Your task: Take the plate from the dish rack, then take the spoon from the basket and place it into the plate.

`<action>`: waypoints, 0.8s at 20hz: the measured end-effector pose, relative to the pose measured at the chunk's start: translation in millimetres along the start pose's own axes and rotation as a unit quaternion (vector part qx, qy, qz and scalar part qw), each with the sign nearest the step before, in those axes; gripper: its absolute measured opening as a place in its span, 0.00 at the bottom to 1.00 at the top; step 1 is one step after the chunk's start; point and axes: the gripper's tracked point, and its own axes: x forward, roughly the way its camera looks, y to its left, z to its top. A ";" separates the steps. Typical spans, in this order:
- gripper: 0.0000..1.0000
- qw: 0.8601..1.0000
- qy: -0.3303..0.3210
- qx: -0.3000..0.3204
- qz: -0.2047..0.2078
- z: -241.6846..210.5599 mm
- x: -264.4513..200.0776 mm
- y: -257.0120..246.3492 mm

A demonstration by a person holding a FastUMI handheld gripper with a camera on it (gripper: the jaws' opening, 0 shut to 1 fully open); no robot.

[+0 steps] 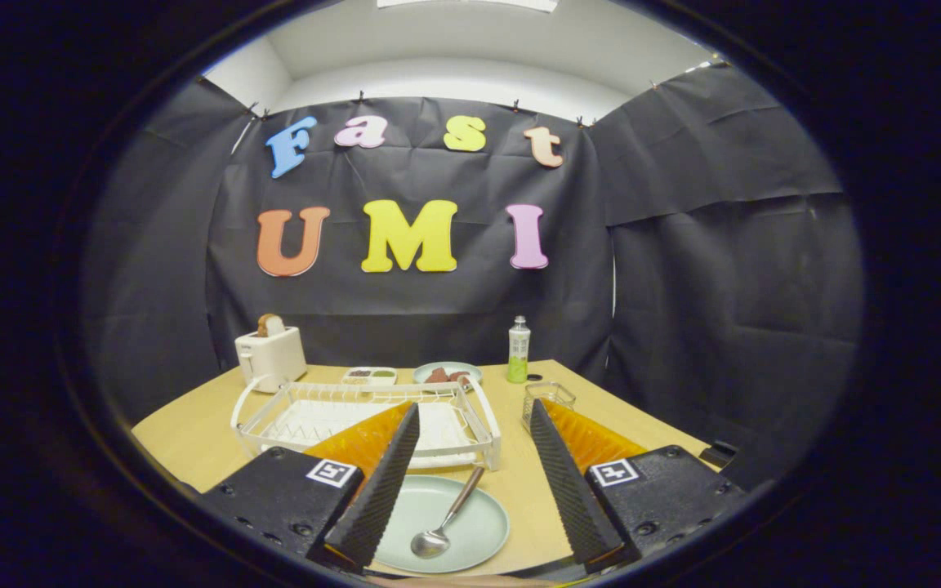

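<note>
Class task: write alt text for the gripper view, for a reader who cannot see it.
A spoon lies in a pale green plate on the wooden table, between the fingers of the open gripper. Beyond stand a white dish rack, a wire basket, a toaster and a bottle.

Staged kitchen booth, black cloth walls (724, 269), tabletop toaster (271, 353), dish rack (356, 420)

Plate's (470, 523) near-left rim behind a finger (381, 482); dish rack's (274, 425) front partly behind it too.
</note>
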 end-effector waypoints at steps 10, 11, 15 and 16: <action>1.00 0.997 0.035 0.042 0.047 25.9 -5.0 -7.3; 1.00 0.997 0.037 0.046 0.053 31.7 -5.3 -7.1; 1.00 0.993 0.063 0.050 0.083 47.2 -9.2 -6.1; 1.00 0.992 0.068 0.053 0.088 52.2 -11.0 -7.5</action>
